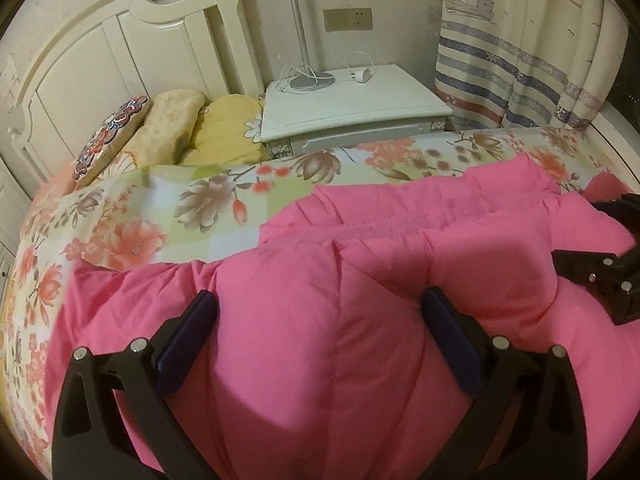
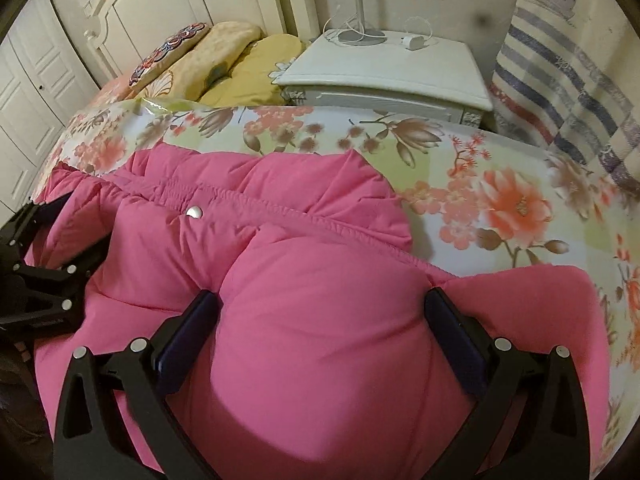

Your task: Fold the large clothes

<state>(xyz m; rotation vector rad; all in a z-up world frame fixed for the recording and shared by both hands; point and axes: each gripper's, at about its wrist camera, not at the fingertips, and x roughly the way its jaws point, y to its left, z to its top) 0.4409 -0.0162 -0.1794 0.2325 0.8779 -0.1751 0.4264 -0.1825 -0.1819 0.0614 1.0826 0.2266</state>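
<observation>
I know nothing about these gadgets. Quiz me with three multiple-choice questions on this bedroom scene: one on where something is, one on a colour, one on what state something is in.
1. Where does the charger plug lie?
A. On the pillows
B. On the white nightstand
C. On the jacket

2. What colour is the puffy jacket?
A. Pink
B. Navy
C. Grey

3. How do the two hand-held grippers stand?
A. Both shut tight on nothing
B. Both far above the bed
C. Both wide apart with jacket padding bulging between their fingers

Answers:
1 B, the charger plug sits on the nightstand beside the lamp base.
2 A, the jacket spread on the floral bedspread is bright pink.
3 C, the left hand-held gripper and the right hand-held gripper each straddle a puffed section.
</observation>
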